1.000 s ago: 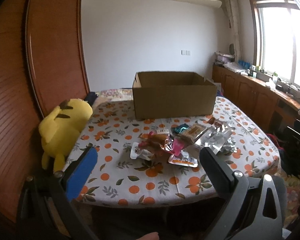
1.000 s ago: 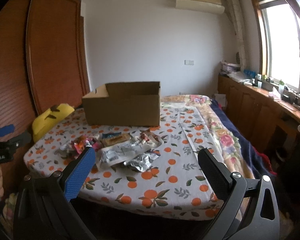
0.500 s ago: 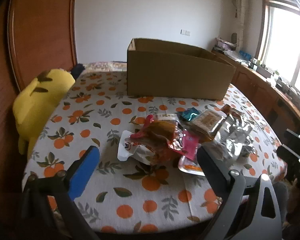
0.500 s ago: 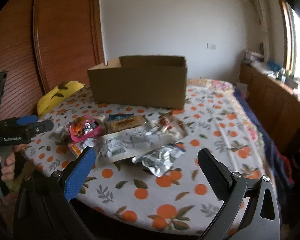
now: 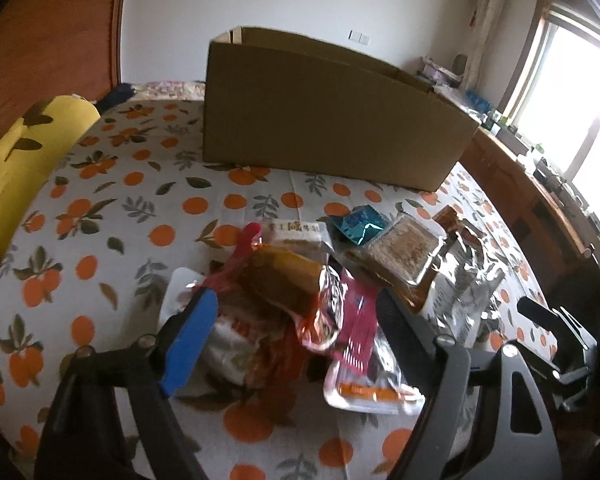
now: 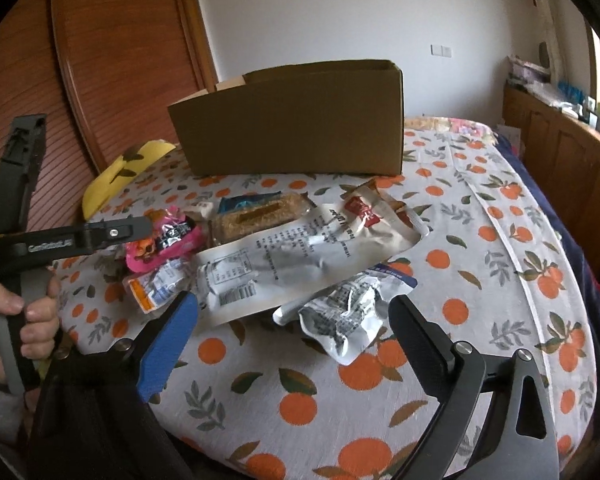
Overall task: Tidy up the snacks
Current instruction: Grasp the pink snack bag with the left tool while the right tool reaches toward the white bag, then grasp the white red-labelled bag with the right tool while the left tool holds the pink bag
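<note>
A pile of snack packets lies on the orange-print cloth in front of an open cardboard box, which also shows in the right wrist view. My left gripper is open, its jaws either side of an orange packet and a pink packet at the pile's near edge. My right gripper is open, just short of a crumpled silver packet and a large white packet. A cracker pack and a teal packet lie farther back.
A yellow plush toy sits at the table's left edge. The left gripper's body and the holding hand show at left in the right wrist view. A wooden cabinet runs along the right wall.
Both grippers have moved forward and down toward the snack pile. The left one now straddles the near packets; the right one is close to the silver packet. Both stay open.
</note>
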